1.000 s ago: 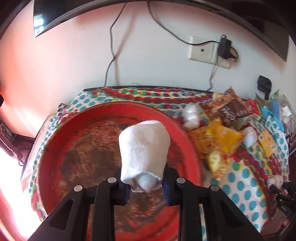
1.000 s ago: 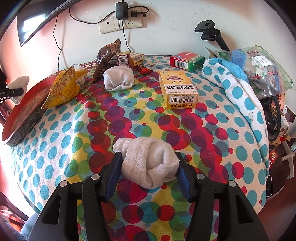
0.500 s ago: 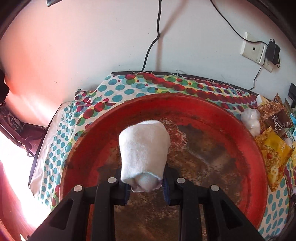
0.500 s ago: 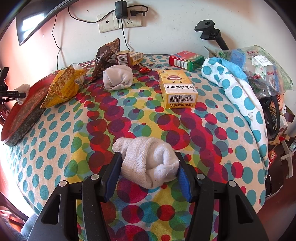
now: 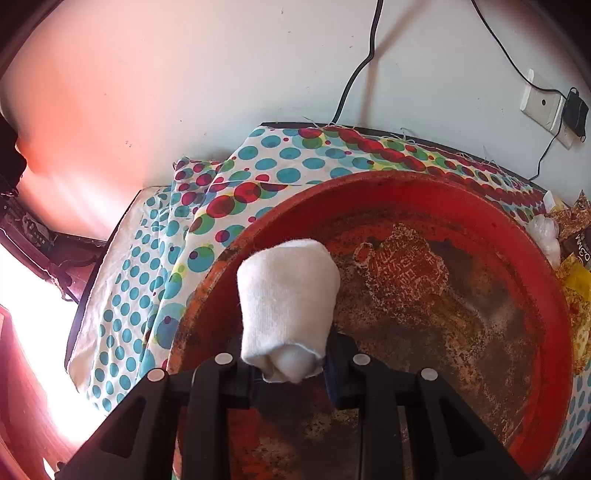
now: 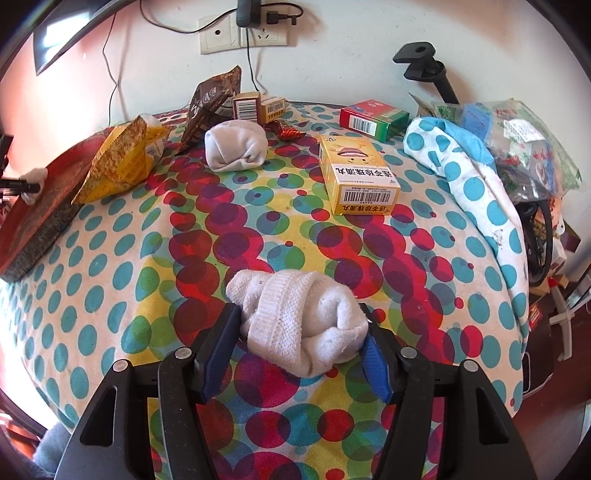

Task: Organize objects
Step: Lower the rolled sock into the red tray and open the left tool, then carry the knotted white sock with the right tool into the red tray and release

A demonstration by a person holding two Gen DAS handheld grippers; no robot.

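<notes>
Pale wall (image 6: pixel 332 44) rose behind the round worktop (image 6: pixel 110 295), carrying a white socket plate (image 6: pixel 243 35) with a black adapter plugged in and thin dark cables trailing down. A cloth printed with teal, red, green and yellow dots (image 6: pixel 280 229) covered the whole surface and hung in folds over its left edge, where strong light washed out the room beyond.

My left gripper (image 5: pixel 290 363) hovered over the worn red tray (image 5: pixel 550 332), its fingers (image 5: pixel 341 365) pressed in on a rolled white sock (image 5: pixel 286 306) that stood upright between them, above the tray's left side; I could not tell whether the roll touched the mottled, rusty floor. That tray sat at the worktop's left edge, with a yellow snack bag (image 6: pixel 122 162) leaning on its rim.

My right gripper (image 6: pixel 301 349) was low over the near part of the cloth, blue-padded fingers (image 6: pixel 375 363) closed against a knotted white sock bundle (image 6: pixel 299 321).

Farther back lay a second balled sock (image 6: pixel 234 146), a brown snack packet (image 6: pixel 210 101), two small cartons (image 6: pixel 258 107), a yellow box (image 6: pixel 356 177) with a barcode, and a red-and-green box (image 6: pixel 373 118). At the right a bunched spotted cloth (image 6: pixel 469 177) and clear plastic bags (image 6: pixel 524 144) were heaped beneath a black clamp arm (image 6: pixel 428 70).
</notes>
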